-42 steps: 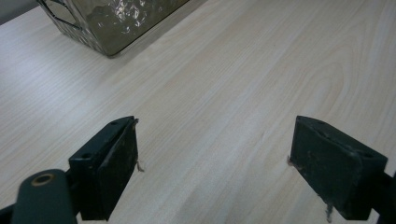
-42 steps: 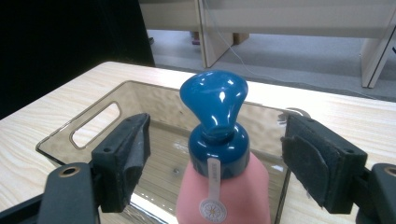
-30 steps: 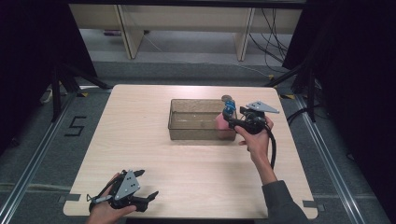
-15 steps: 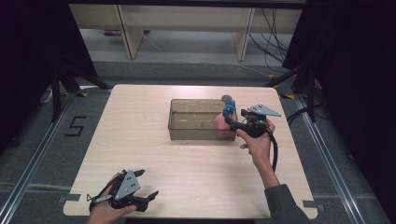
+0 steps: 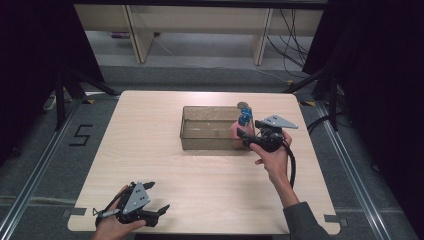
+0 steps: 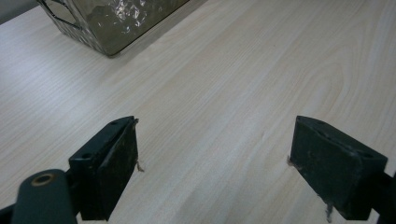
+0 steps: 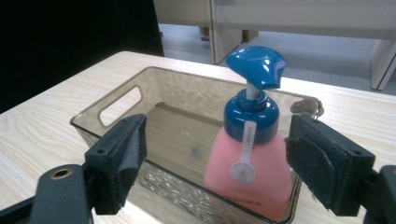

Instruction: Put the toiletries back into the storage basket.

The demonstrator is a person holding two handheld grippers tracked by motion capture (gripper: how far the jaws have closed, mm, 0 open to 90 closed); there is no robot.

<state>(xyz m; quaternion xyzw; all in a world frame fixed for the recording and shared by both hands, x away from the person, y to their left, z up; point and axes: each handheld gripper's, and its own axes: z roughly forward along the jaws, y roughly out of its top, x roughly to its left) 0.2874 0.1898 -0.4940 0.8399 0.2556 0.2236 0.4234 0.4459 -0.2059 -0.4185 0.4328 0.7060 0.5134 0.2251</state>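
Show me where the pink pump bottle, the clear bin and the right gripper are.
pink pump bottle (image 7: pixel 247 170), right gripper view, on its pink body.
clear bin (image 5: pixel 207 142), high view, on its near wall.
right gripper (image 5: pixel 241 134), high view, midway between its fingertips.

A large "5" (image 5: pixel 83 135) is marked in dark strokes on the grey floor (image 5: pixel 30 150) to the left of the bench (image 5: pixel 150 150). The pink pump bottle (image 7: pixel 247 172) standing in the clear bin (image 7: pixel 112 107) carries a narrow white strip below its blue collar, ending in a round white seal (image 7: pixel 244 171) with a small flower-like emblem; the print on the strip and a faint line of lettering low on the bottle are too small to read.
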